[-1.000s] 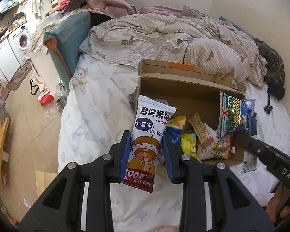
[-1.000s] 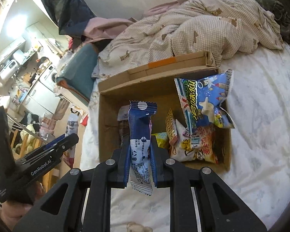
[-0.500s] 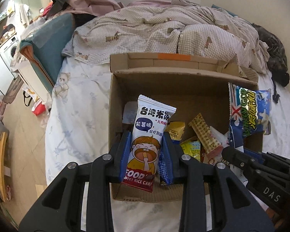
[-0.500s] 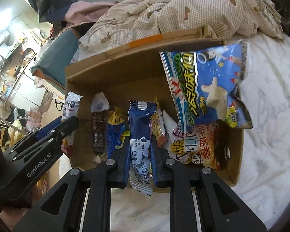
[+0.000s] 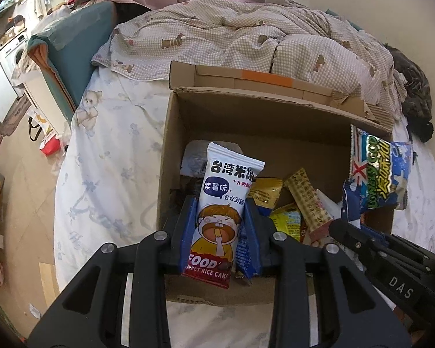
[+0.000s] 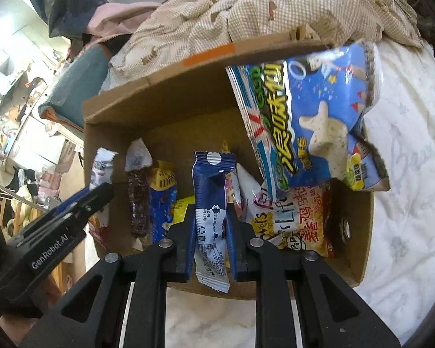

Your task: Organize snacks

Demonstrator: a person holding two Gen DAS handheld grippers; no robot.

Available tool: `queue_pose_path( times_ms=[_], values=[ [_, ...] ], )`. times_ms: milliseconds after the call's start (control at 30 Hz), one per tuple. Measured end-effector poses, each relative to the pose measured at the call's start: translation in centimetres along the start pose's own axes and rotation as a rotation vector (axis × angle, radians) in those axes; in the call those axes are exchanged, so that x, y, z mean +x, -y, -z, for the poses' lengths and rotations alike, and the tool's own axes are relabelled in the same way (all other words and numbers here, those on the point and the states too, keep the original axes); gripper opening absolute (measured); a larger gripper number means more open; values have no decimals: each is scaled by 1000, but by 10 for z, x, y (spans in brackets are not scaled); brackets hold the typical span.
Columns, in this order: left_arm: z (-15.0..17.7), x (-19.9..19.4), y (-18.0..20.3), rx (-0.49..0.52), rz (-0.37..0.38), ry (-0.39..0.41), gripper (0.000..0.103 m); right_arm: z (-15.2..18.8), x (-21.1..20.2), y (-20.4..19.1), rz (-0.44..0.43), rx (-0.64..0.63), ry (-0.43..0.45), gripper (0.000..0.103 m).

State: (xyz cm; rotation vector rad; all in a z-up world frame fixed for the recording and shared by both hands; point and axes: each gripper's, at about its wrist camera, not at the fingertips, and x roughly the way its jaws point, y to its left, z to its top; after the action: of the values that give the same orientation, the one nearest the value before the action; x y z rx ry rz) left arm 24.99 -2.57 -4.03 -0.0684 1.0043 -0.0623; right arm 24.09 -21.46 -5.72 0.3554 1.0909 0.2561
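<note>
While both claws hang over an open cardboard box (image 5: 171, 145) sitting on a bed (image 5: 110, 156), each is clenched on an upright snack, apparently ready to stand it among packets already filed on end inside. Left claw (image 5: 219, 232) grips a white rice cake packet (image 5: 221, 211) near the box's left wall. Right claw (image 6: 210, 237) grips a dark blue wrapper (image 6: 211, 203) mid-box. A large blue chip bag (image 6: 310, 121) leans over the right side, narrowing entry there; open room appears toward the back wall and left.
</note>
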Motion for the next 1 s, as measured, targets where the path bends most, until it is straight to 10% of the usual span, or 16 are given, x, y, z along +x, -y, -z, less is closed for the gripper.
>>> queue_pose_path(
  times_ms=[100, 233, 300, 433, 1000],
  values=[
    [1, -6, 4, 21, 3, 16, 33, 1, -5, 0, -5, 1, 13, 23],
    [4, -24, 8, 55, -58, 94, 92, 1, -8, 5, -14, 34, 9, 24],
    [4, -33, 7, 48, -44, 123, 94, 0, -14, 5, -18, 33, 25, 27],
    [1, -52, 2, 39, -18, 159, 94, 0, -34, 4, -27, 31, 105, 83],
    [61, -139, -47, -64, -25, 217, 103, 55, -144, -5, 46, -39, 304, 93]
  ],
)
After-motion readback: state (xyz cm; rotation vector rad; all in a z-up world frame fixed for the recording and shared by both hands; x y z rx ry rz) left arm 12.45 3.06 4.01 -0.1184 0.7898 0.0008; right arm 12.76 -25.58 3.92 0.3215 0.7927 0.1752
